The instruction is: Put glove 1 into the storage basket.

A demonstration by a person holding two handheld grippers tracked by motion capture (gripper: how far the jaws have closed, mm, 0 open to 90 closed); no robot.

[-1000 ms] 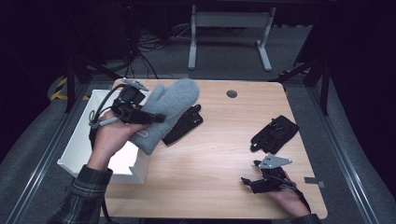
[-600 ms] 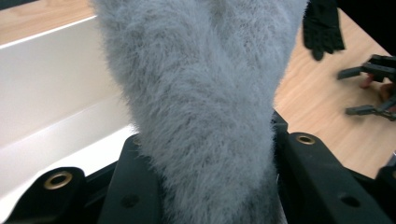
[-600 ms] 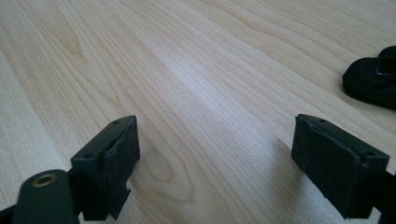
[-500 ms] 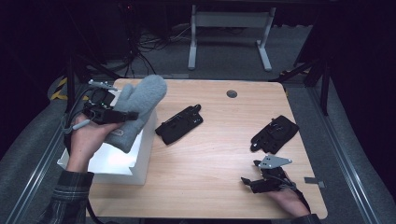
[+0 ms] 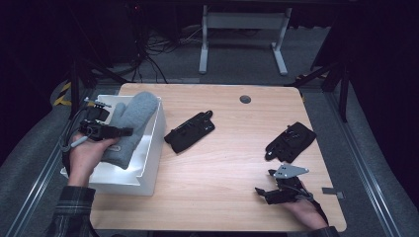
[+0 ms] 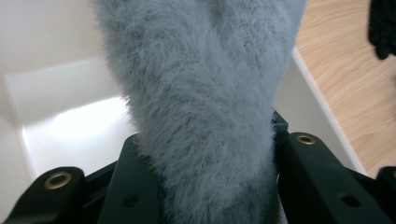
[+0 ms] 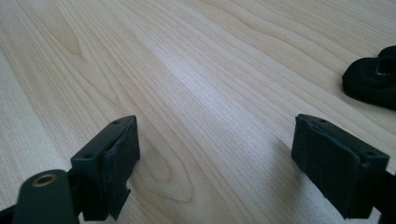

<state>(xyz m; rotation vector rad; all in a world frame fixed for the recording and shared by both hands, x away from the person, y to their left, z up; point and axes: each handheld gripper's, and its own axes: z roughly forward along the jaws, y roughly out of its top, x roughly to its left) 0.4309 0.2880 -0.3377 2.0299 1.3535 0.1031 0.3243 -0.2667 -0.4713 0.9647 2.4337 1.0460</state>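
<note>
The left gripper [image 5: 114, 132] is clamping the grey fuzzy mitten [image 5: 129, 127] between its jaws and is holding it over the white bin [image 5: 151, 163] at the left edge of the table [image 5: 232, 163]. In the left gripper view, the mitten [image 6: 205, 107] is filling the gap between both jaws, with the bin floor [image 6: 79, 135] lying pale and bare below it. The step in hand appears to be depositing the mitten in the bin.

The next move is calling for the jaws to spread so that the mitten drops inside the walls. Its far end is lying close to the right-hand wall, so it could catch on the rim.

The right gripper [image 5: 267, 193] is resting on the table with its jaws standing apart and gripping nothing [image 7: 215, 154].

2 black gloves [image 5: 190, 131] [image 5: 290, 141] are lying on the table, well apart, outside the bin.
</note>
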